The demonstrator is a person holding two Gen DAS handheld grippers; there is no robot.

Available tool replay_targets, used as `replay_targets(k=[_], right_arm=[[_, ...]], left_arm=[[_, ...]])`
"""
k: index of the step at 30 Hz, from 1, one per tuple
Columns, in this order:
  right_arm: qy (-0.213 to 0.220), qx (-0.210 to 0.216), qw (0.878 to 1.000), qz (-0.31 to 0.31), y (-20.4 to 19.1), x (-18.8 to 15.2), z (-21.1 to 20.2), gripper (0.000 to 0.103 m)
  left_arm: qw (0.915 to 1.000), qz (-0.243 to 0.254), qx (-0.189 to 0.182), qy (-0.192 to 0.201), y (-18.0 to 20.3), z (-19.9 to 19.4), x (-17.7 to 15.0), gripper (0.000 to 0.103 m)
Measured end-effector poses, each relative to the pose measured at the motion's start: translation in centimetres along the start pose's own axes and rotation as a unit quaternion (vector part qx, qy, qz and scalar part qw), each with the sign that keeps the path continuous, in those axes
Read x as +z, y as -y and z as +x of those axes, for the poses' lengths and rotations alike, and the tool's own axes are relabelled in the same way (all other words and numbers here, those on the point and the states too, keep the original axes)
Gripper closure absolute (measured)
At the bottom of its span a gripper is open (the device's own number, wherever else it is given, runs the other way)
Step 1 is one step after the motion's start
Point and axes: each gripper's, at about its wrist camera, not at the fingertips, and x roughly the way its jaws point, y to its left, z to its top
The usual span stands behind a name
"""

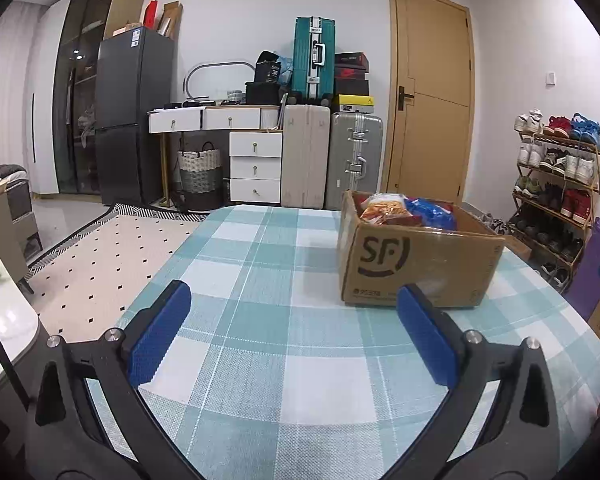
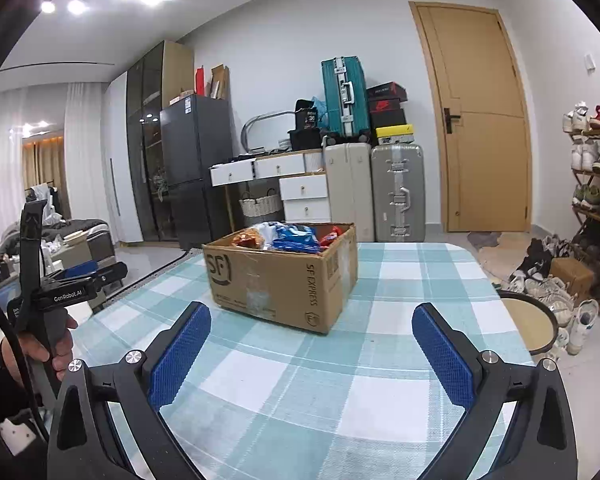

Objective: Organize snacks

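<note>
A brown cardboard box marked SF (image 1: 416, 264) stands on the checked tablecloth (image 1: 268, 240), ahead and to the right in the left wrist view. Orange and blue snack bags (image 1: 408, 210) fill it. The box also shows in the right wrist view (image 2: 284, 276), ahead and a little left, with snack bags (image 2: 292, 238) inside. My left gripper (image 1: 294, 300) is open and empty above the table, short of the box. My right gripper (image 2: 312, 320) is open and empty, just in front of the box. The left gripper's body (image 2: 72, 280) shows at the left of the right wrist view, held by a hand.
Suitcases (image 1: 332, 156), white drawers (image 1: 256, 168) and a dark fridge (image 1: 132, 116) line the far wall beside a wooden door (image 1: 432, 96). A shoe rack (image 1: 556, 184) stands right. A round stool (image 2: 528, 324) sits by the table's right edge. A patterned rug (image 1: 112, 264) lies left.
</note>
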Motion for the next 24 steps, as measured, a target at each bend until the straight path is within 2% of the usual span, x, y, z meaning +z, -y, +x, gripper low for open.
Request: replay_targets(k=[3, 7, 13, 16, 20, 24], right_arm=[[0.001, -0.015, 1.000, 0.012, 0.9, -0.9, 0.4, 0.001], [-0.012, -0.021, 1.000, 0.017, 1.2, -0.7, 1.1, 0.000], [-0.011, -0.044, 0.999, -0.019, -0.1, -0.7, 1.0, 0.000], [-0.011, -0.044, 0.999, -0.021, -0.2, -0.8, 1.2, 0.000], [-0.009, -0.048, 0.999, -0.013, 0.1, -0.9, 1.1, 0.000], [-0.005, -0.049, 0.999, -0.013, 0.1, -0.9, 0.8, 0.000]], left_arm=[[1.0000, -0.007, 0.005, 0.004, 0.0, 1.5, -0.6, 0.000], [0.9999, -0.004, 0.007, -0.012, 0.6, 3.1, -0.2, 0.000], [0.9993, 0.026, 0.021, 0.019, 2.2, 2.1, 0.0, 0.000], [0.9987, 0.045, 0.011, 0.020, 3.0, 1.9, 0.2, 0.000], [0.9993, 0.030, 0.009, 0.018, 2.5, 1.9, 0.3, 0.000], [0.9990, 0.038, 0.008, 0.023, 2.8, 1.7, 0.2, 0.000]])
